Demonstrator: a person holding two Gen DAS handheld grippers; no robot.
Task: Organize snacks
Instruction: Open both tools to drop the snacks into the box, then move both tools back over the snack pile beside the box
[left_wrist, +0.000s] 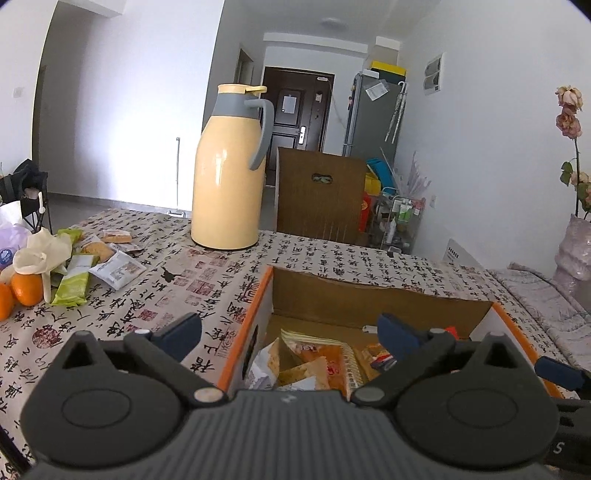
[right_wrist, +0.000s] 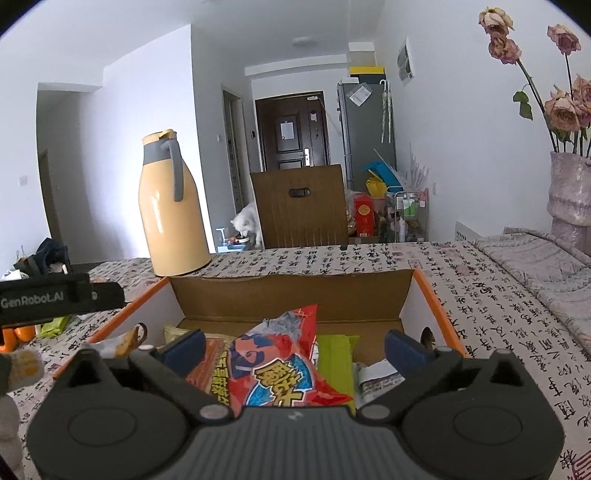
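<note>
**Both claws over the snack box, nothing gripped**

I am holding my left claw (left_wrist: 290, 334) wide open above the left wall of the cardboard box (left_wrist: 384, 299), and its blue pads are gripping nothing: one pad is hanging outside the box over the tablecloth (left_wrist: 207, 291), the other inside over the packets. Below it, an orange wrapped pastry (left_wrist: 325, 365) is lying on the box floor, beside a white wrapper.

I am keeping my right claw (right_wrist: 295, 349) just as wide open over the middle of the same box (right_wrist: 291, 295), also empty. A red snack bag (right_wrist: 284, 365) is sitting between its two pads, tilted up toward the camera, but the pads are standing apart from it on both sides. A green packet (right_wrist: 336, 354) is lying just beside the bag on its right.

More snacks are waiting outside the box, well to the left on the table: green packets (left_wrist: 72, 286), white wrapped biscuits (left_wrist: 116, 269), and oranges (left_wrist: 26, 290) beside them. A yellow thermos jug (left_wrist: 227, 173) is standing upright behind the box, near a wooden chair back (left_wrist: 321, 192).
</note>
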